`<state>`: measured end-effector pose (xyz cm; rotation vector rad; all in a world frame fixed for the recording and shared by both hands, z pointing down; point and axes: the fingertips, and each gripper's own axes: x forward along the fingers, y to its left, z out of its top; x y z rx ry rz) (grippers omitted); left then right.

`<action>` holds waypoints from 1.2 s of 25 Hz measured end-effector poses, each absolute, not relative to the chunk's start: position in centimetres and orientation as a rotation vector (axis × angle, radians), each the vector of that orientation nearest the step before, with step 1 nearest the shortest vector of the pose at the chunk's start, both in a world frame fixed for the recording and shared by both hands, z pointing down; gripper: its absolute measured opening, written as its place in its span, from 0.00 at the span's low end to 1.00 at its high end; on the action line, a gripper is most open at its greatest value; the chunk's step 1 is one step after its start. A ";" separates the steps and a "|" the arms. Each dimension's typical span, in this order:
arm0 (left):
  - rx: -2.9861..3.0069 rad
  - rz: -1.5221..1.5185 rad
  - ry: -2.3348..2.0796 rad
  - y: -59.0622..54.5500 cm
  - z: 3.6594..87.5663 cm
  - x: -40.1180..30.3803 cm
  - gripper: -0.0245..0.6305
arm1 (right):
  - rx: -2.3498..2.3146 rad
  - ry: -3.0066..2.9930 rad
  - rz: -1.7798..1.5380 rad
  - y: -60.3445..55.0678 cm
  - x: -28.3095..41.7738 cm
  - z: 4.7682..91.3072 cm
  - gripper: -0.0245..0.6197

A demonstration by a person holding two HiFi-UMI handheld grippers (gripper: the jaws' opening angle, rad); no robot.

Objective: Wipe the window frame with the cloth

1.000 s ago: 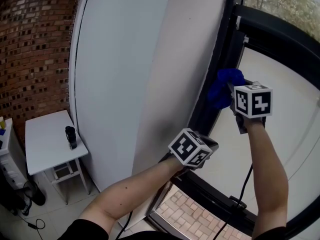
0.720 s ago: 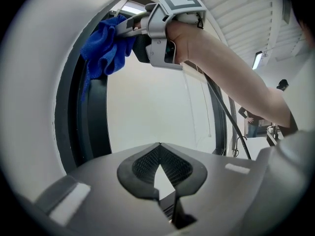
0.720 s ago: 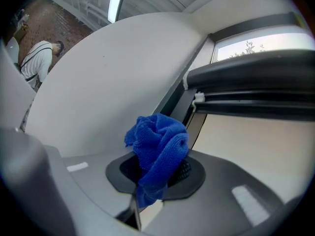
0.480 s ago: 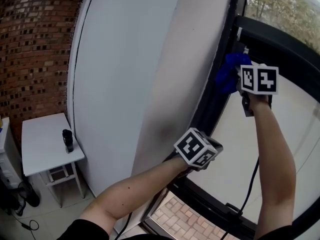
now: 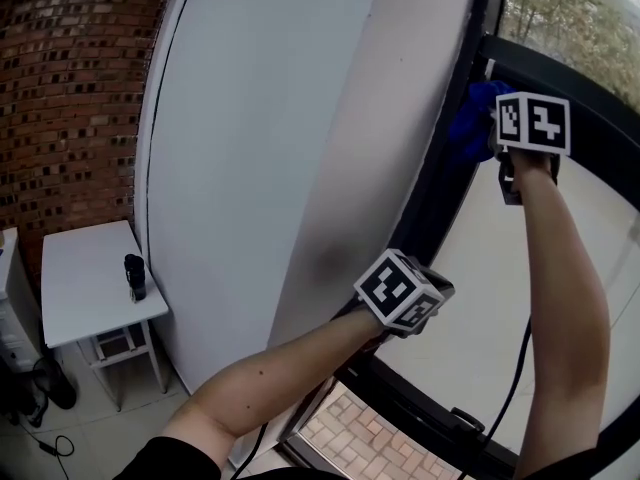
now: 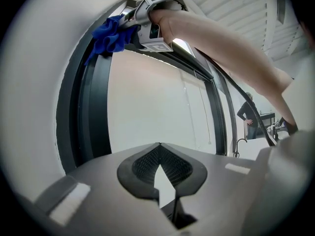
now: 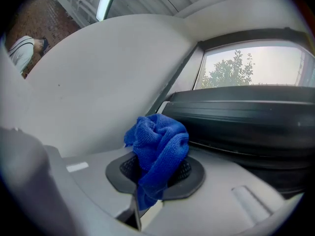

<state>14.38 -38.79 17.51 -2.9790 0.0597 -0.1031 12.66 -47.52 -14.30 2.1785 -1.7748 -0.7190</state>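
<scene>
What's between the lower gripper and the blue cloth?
Just a bare stretch of the dark window frame, running from the left gripper up to the blue cloth. The head view shows it.

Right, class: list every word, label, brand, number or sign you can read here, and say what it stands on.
No readable text anywhere.
The marker cube on the left hand-held gripper and the one on the right hand-held gripper show only black-and-white square patterns.
The dark object on the white table is too small to read.
</scene>
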 end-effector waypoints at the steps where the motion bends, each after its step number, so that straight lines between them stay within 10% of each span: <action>1: -2.978 -0.096 0.064 -38.9 17.3 14.3 0.03 | 2.183 -1.779 -0.715 -47.6 12.8 -14.5 0.15; 30: -3.029 0.046 -0.023 -37.5 15.2 12.3 0.03 | 2.119 -1.982 -0.752 -42.0 10.6 -9.3 0.16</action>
